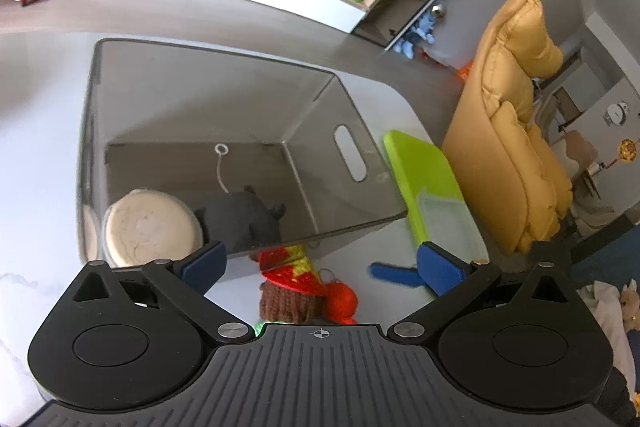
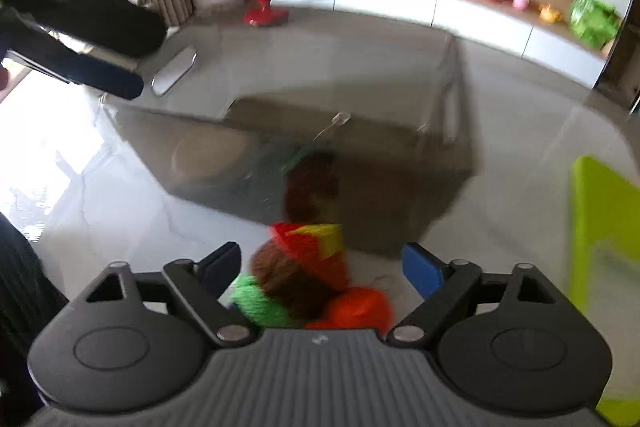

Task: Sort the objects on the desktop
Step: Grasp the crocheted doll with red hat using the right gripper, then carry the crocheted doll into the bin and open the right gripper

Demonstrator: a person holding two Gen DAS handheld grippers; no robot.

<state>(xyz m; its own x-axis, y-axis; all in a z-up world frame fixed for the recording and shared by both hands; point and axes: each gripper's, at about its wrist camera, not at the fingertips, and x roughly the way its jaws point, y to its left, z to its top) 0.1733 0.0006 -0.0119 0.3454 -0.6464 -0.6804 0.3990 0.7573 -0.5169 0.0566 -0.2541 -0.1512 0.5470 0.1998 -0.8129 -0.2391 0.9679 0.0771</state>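
A smoky clear plastic bin point(image 1: 120, 115) stands on the white table. Inside it lie a round beige tin point(image 1: 150, 227) and a dark grey plush toy point(image 1: 240, 219). A knitted doll point(image 1: 298, 287) with a red and yellow hat, brown hair and orange parts lies on the table in front of the bin. My left gripper point(image 1: 320, 263) is open above the bin's near wall and the doll. My right gripper point(image 2: 322, 267) is open with the doll point(image 2: 304, 275) between its fingers, not clamped. The bin point(image 2: 400, 163) shows blurred beyond it.
A lime green tray point(image 1: 424, 171) with a clear lid point(image 1: 448, 223) lies right of the bin, also in the right wrist view point(image 2: 600, 227). A yellow chair point(image 1: 512, 131) stands beyond the table edge. The other gripper's fingers point(image 2: 80, 39) show at upper left. A white remote point(image 2: 174, 71) lies behind the bin.
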